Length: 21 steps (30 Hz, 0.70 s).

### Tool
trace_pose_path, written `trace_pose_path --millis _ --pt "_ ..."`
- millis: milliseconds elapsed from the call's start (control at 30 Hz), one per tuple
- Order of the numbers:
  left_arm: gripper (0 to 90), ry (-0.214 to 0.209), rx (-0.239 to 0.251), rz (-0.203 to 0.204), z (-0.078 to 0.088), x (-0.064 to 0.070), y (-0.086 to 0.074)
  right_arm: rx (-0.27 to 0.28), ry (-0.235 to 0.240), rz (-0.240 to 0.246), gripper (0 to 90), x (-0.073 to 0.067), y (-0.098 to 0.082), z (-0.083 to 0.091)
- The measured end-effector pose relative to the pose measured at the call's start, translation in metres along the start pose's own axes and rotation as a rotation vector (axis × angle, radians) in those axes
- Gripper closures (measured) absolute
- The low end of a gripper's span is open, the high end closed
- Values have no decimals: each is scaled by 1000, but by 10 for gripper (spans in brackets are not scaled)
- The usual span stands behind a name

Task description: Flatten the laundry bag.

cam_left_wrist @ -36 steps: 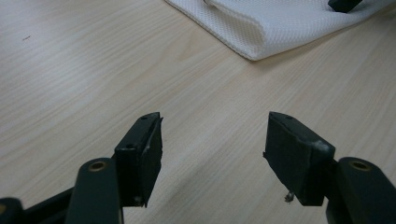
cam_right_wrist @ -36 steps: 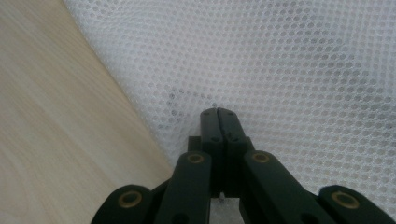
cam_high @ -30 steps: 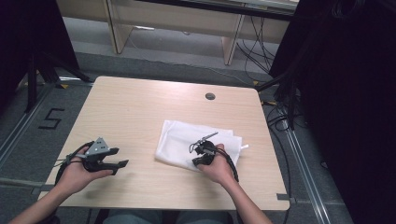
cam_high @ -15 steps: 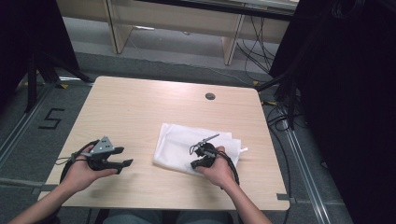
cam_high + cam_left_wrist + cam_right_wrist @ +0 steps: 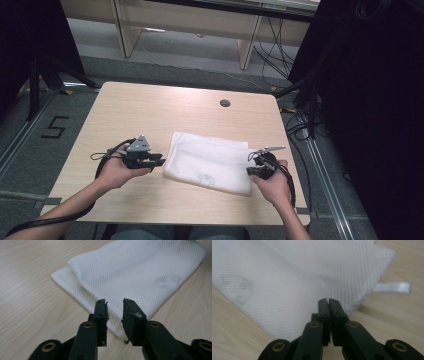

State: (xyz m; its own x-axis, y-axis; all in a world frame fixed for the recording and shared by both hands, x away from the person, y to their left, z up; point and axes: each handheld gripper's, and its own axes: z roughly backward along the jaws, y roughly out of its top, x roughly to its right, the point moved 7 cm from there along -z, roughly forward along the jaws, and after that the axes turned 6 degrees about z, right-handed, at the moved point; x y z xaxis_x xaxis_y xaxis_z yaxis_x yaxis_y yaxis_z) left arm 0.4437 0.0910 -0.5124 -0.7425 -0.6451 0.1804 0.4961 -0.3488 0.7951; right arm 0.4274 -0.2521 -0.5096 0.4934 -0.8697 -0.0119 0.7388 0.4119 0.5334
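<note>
A white mesh bag (image 5: 210,161) lies flat on the wooden table (image 5: 150,110). My left gripper (image 5: 161,162) sits at the bag's left edge. In the left gripper view the bag (image 5: 140,267) spreads ahead, and this gripper (image 5: 115,302) has just been closing. A narrow gap still shows between its pads, with the bag's edge under the tips. My right gripper (image 5: 250,171) is at the bag's near right corner. In the right gripper view it (image 5: 328,300) is shut over the edge of the bag (image 5: 287,277), and I see no mesh between the jaws.
A white ribbon tab (image 5: 393,287) sticks out from the bag's side. A round cable hole (image 5: 225,103) sits near the table's far edge. Bare wood surrounds the bag. Desk legs and cables stand on the floor beyond the table.
The right hand moved right from the bag's middle to its right corner. The left hand moved right up to the bag's left edge and its jaws narrowed. The bag lies flatter.
</note>
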Motion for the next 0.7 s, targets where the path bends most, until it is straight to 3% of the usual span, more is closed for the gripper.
trace_pose_path --millis 33,67,100,167,200,233,300,333,467,500,533,567,600,633,667,700 --pt "759 3 -20 -15 -4 -1 0 1 10 -16 885 3 -5 0" --pt "759 3 -13 2 -7 1 1 18 2 -39 882 7 -8 -2" --pt "745 -10 -33 -4 -16 2 2 -15 32 -69 877 6 -11 -1" --pt "739 -15 -30 3 -22 4 2 3 36 -43 875 8 -10 -4" --pt "733 -16 -55 -12 -26 5 0 8 43 -27 874 8 -9 -6" --pt "732 -7 -73 -16 -30 5 -2 -4 -5 -17 871 9 -7 -8" --pt "732 -1 -103 -37 -35 4 -6 -30 5 -15 868 8 -6 -14" --pt "734 12 -108 -30 -37 3 -8 -37 7 -26 867 7 -6 -17" --pt "737 16 -148 -67 -38 3 -15 -73 15 -35 863 3 -5 -29" --pt "738 18 -157 -54 -39 5 -18 -88 26 -53 861 1 -5 -32" --pt "738 23 -169 -75 -39 4 -19 -94 22 -57 861 1 -4 -34" --pt "738 25 -174 -64 -39 5 -21 -88 15 -28 861 4 -2 -36" --pt "738 23 -193 -103 -38 4 -22 -82 17 -24 860 4 -1 -38" --pt "738 32 -186 -82 -39 6 -24 -118 3 -69 858 3 -1 -37" --pt "739 34 -192 -96 -38 7 -24 -72 15 -22 856 5 3 -40" --pt "745 35 -200 -114 -38 8 -25 -103 12 -64 856 3 2 -39"
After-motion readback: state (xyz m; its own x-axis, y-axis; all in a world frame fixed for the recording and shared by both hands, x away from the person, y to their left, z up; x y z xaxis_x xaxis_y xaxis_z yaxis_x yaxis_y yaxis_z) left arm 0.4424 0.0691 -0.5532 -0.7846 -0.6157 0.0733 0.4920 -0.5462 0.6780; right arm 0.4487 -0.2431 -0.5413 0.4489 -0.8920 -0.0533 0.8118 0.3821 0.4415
